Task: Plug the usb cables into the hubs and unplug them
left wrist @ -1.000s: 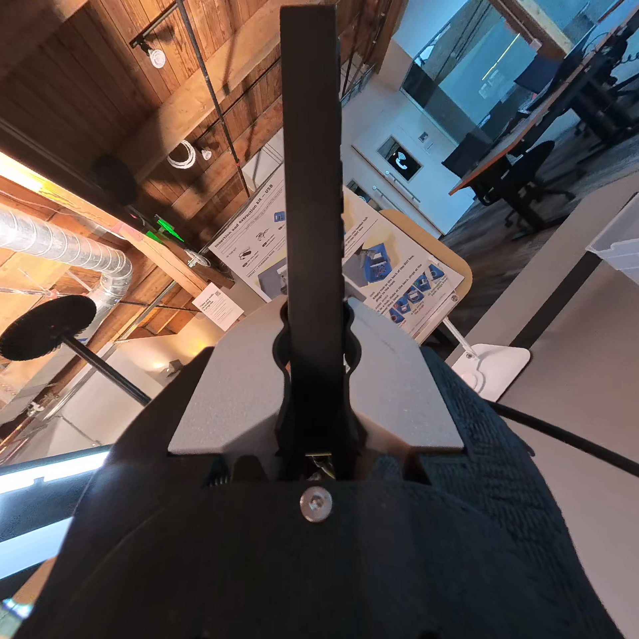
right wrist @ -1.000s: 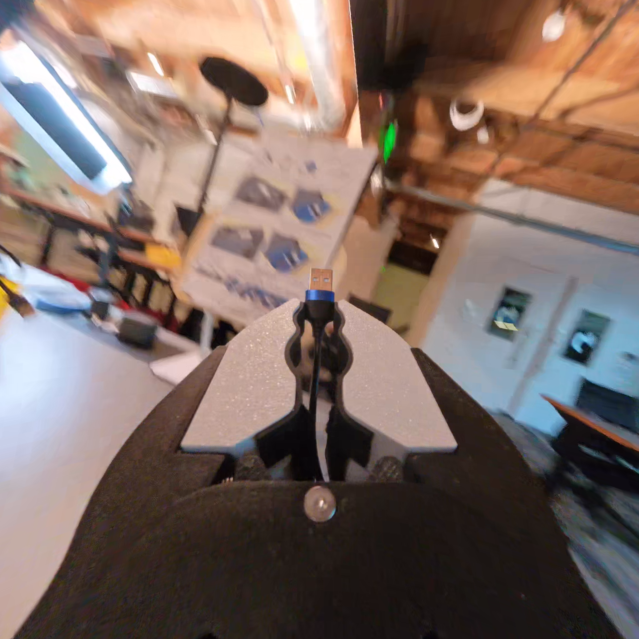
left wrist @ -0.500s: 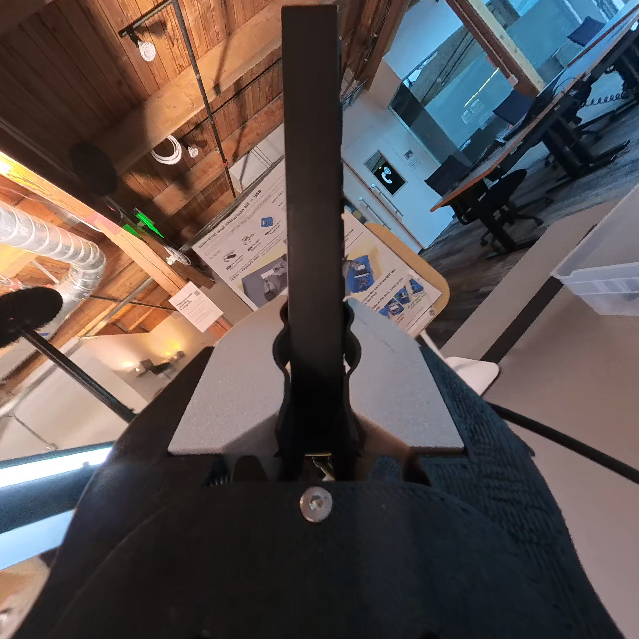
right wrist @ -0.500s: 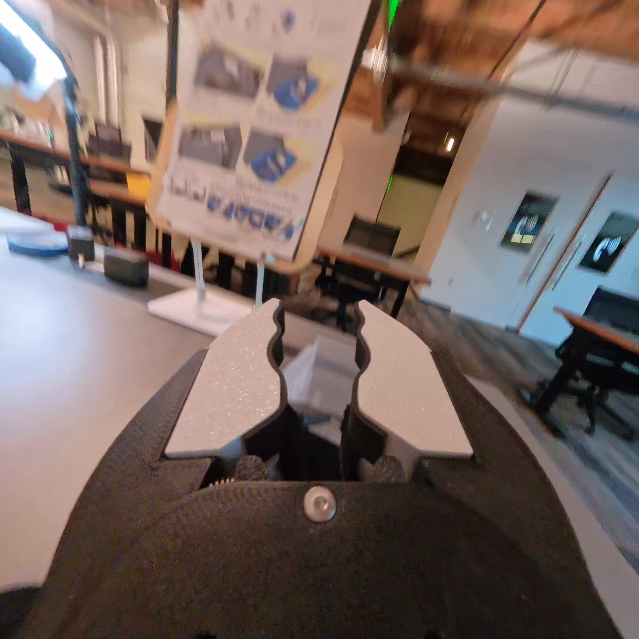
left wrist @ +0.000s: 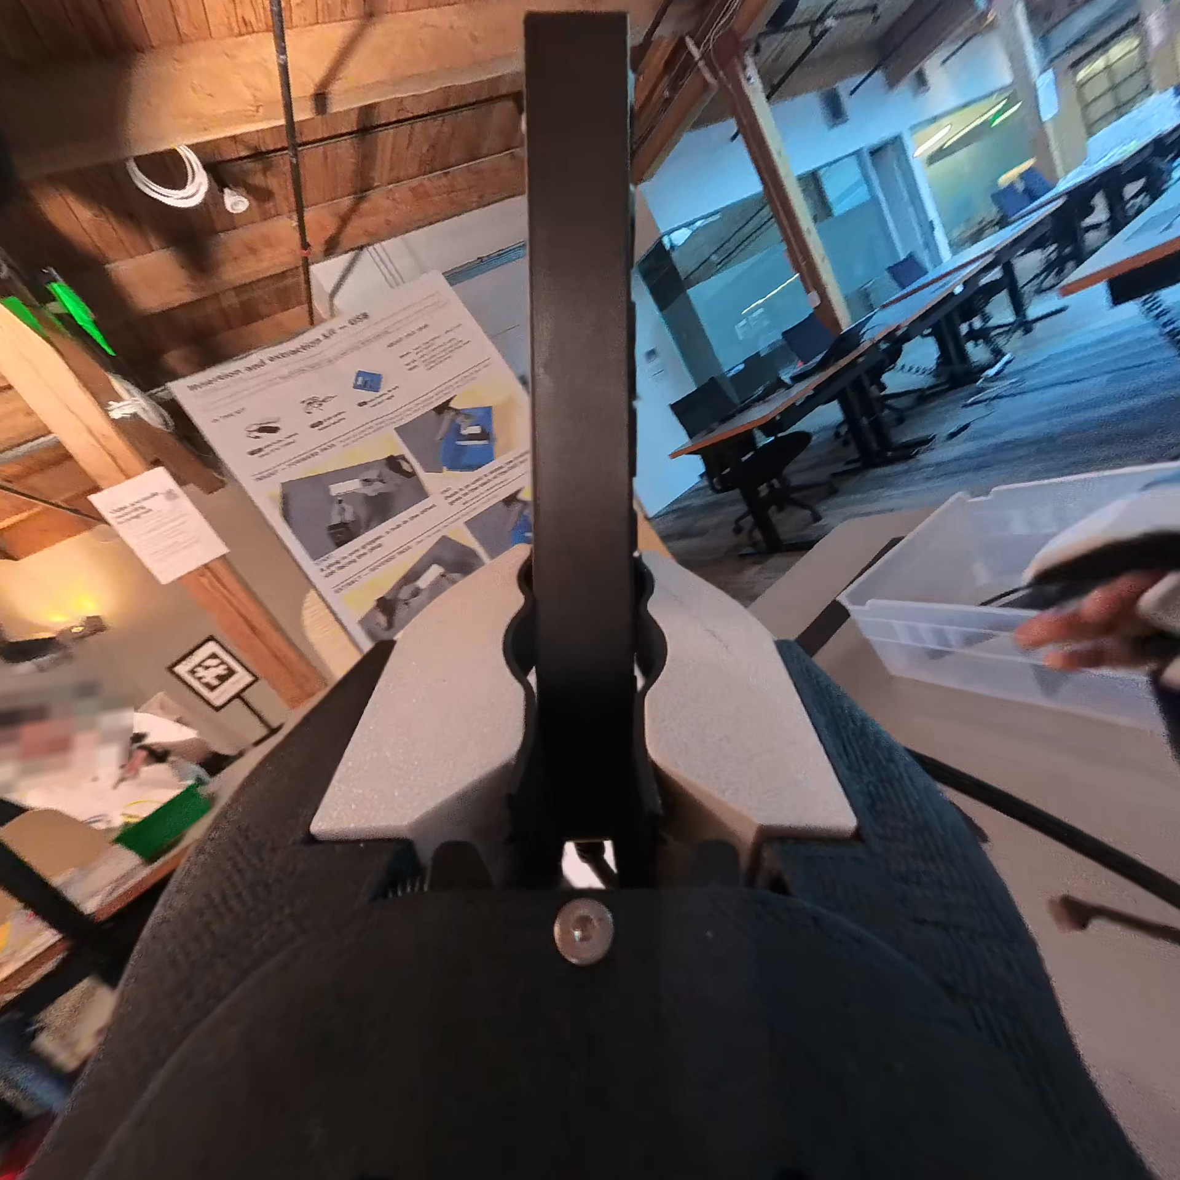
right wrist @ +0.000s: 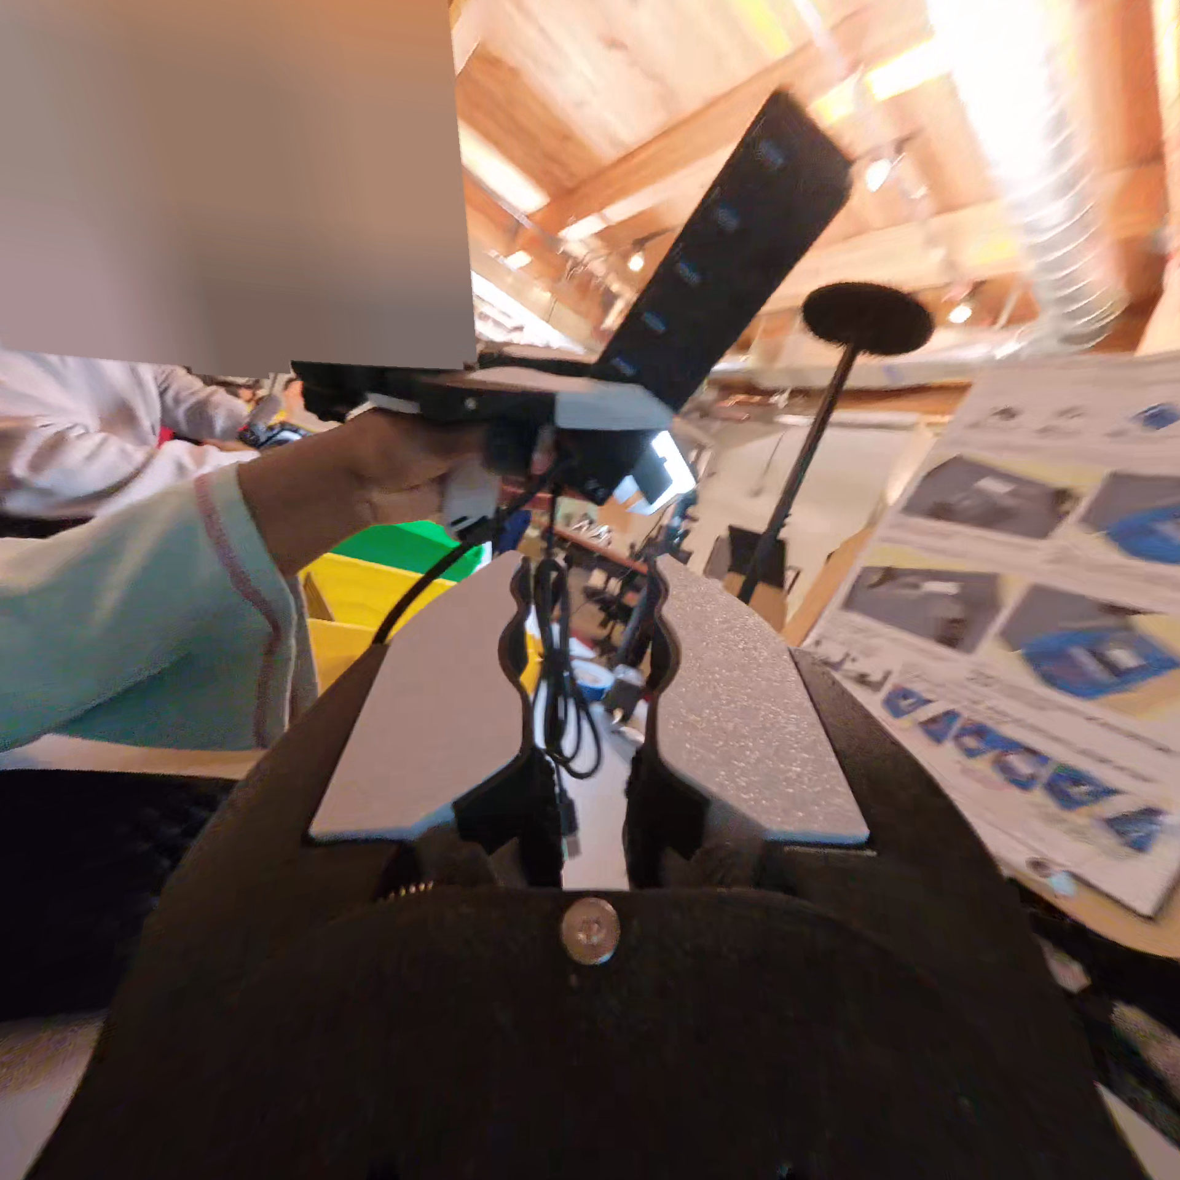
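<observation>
1. Hub (left wrist: 578, 332), a long black bar, is standing upright between the grey fingers (left wrist: 440, 715) of the left gripper (left wrist: 580, 613), which are pressing against both of its sides and gripping its lower end.
2. Seen from the right wrist view, the hub (right wrist: 721, 281) is tilting up to the right above the left gripper (right wrist: 613, 408), with a row of ports showing along its face.
3. A hand (right wrist: 370, 472) in a pale green sleeve (right wrist: 128, 613) is holding the left gripper's handle, below and to the left of the hub.
4. The right gripper (right wrist: 587, 645) is pointing up toward the hub from below, with its fingers partly apart and nothing between them.
5. A bundle of black cable (right wrist: 559, 677) is hanging below the hub, visible through the gap of the right gripper; its loose plug end is dangling lower down.
6. A clear plastic bin (left wrist: 958, 613) is sitting on the counter (left wrist: 996, 785) to the right of the hub, with a hand (left wrist: 1085, 619) on a pale handle reaching over it.
7. An instruction poster (left wrist: 357, 447) is leaning behind the hub, to its left.
8. A black cable (left wrist: 1047, 843) is running across the counter, lower right of the hub.
</observation>
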